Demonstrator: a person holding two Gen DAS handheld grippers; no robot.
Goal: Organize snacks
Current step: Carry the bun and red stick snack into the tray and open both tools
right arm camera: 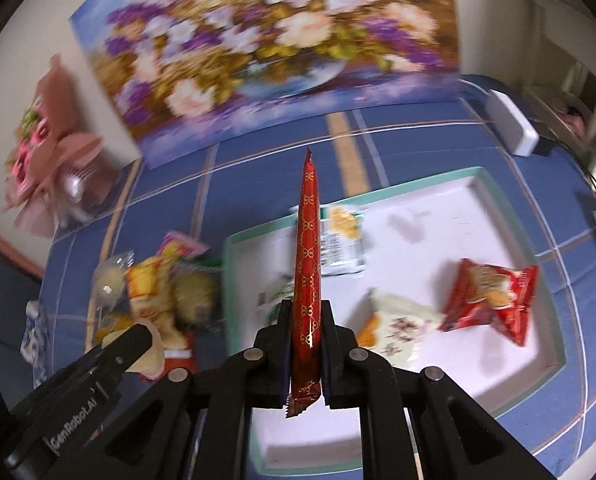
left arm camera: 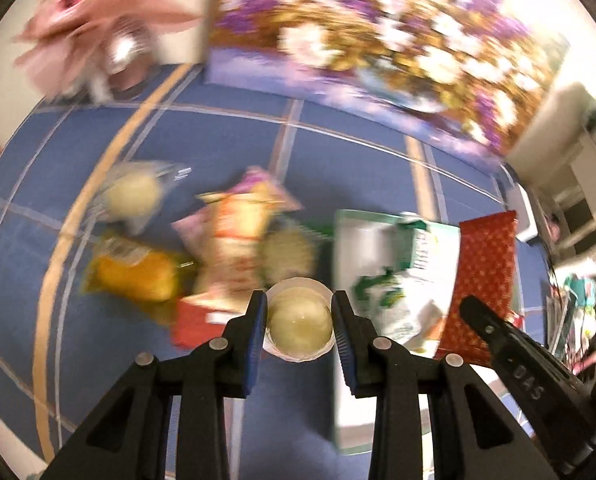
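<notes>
While the pile of loose snacks [left arm camera: 226,240] lies blurred on the blue checked cloth [left arm camera: 337,148] of the table, the left tongs [left arm camera: 299,316] pinch a small clear jelly cup [left arm camera: 299,320] with a pale yellow-green filling, one pad pressed against each side of it. The cup sits between the tips, above the near edge of the pile and just left of the white tray [left arm camera: 357,240] with its green rim. To the right in the left wrist view, a flat red wrapped packet [left arm camera: 483,272] with a gold pattern hangs in front of the tray, and a black finger of the other tool crosses its near corner.

In the right wrist view the right tongs [right arm camera: 305,320] are closed on that same red packet [right arm camera: 307,240], gripping it near its lower end so that it stands edge-on and points away toward the far side of the table, over the left part of the tray [right arm camera: 477,176]. Inside the tray lie a white and green packet [right arm camera: 343,244] at the far left, a cream packet [right arm camera: 397,328] nearer, and a red biscuit packet [right arm camera: 493,300] to the right. The pile [right arm camera: 162,292] stays outside the tray, on its left. A large floral painting [right arm camera: 266,52] leans at the far edge, with a pink bouquet [right arm camera: 46,152] to its left.
</notes>
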